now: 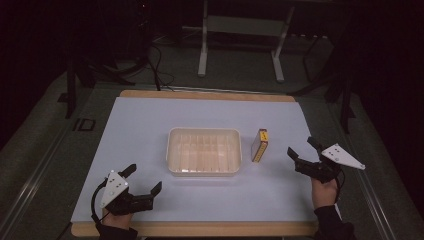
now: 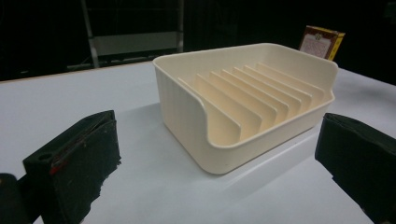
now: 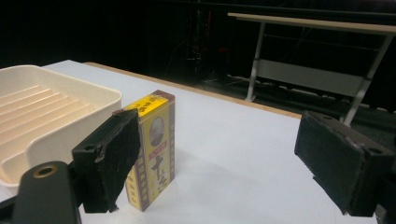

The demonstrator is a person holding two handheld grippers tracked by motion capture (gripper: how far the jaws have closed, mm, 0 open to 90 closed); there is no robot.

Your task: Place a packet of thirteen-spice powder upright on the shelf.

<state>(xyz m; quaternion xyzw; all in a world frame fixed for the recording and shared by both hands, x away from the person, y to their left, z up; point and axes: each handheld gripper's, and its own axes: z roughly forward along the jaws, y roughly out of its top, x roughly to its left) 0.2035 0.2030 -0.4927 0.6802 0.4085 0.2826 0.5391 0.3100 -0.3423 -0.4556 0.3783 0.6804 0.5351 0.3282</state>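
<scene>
Right gripper view: yellow box (image 3: 152,149) stands upright just beyond the released right hand-held gripper (image 3: 224,163).

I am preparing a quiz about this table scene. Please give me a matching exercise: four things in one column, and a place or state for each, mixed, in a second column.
Things:
1. cream slotted tray
2. yellow box
3. left gripper
4. right gripper

Places or states:
A. open, near the table's front left corner
B. standing upright beside the tray
C. open, near the yellow box
D. in the middle of the white table top, with nothing in it

Pairs: 1-D, 2-B, 3-A, 4-C
</scene>
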